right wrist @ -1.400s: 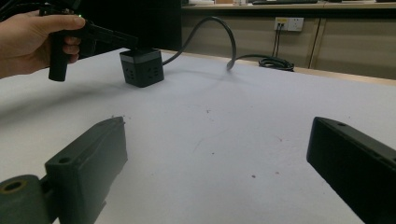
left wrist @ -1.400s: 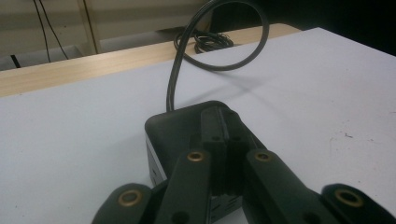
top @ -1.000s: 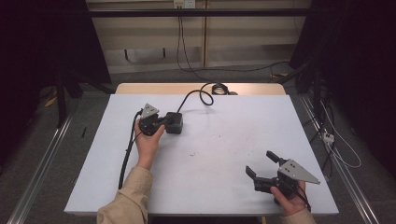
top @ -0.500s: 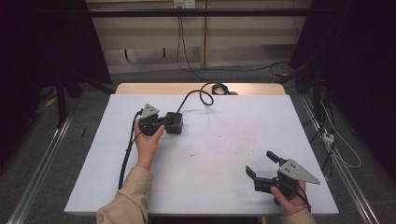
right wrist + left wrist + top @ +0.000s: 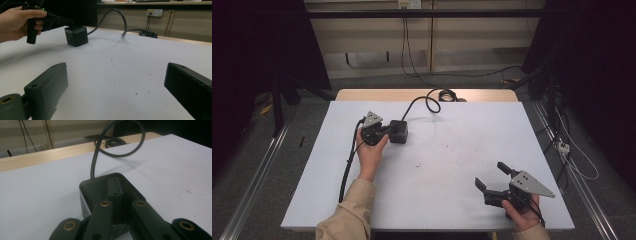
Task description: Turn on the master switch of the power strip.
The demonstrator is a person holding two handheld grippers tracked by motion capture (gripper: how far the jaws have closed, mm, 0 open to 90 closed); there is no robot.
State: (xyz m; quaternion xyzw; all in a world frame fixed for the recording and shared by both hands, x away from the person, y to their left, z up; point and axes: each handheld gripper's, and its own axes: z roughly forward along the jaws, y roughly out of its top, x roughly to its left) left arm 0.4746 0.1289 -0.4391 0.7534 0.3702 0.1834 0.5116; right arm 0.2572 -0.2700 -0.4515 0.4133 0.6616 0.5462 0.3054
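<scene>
Left gripper view puts the black cube-shaped box (image 5: 105, 187) directly under my left gripper (image 5: 120, 195): its two jaws lie pressed together, flat on the box's top face, with no gap between them and nothing held. A thick black cable (image 5: 117, 142) leaves the box's far side, just beyond the jaw tips, rises in a loop and runs to a coil (image 5: 110, 141) at the far wooden edge of the bench (image 5: 37, 182).

From the high view, my left hand (image 5: 371, 150) holds that gripper (image 5: 384, 131) with the jaws pointing toward the box (image 5: 398, 131), which sits on the white bench (image 5: 452, 150) left of centre.

My right gripper (image 5: 494, 177) is well apart from the box, near the bench's front right corner, held in my right hand (image 5: 522, 215). Its jaws are spread wide with only bare bench surface between them. In the right gripper view the box (image 5: 76, 35) stands far ahead of the left jaw, with perforated sides, and my left hand (image 5: 17, 22) is beside it.
</scene>
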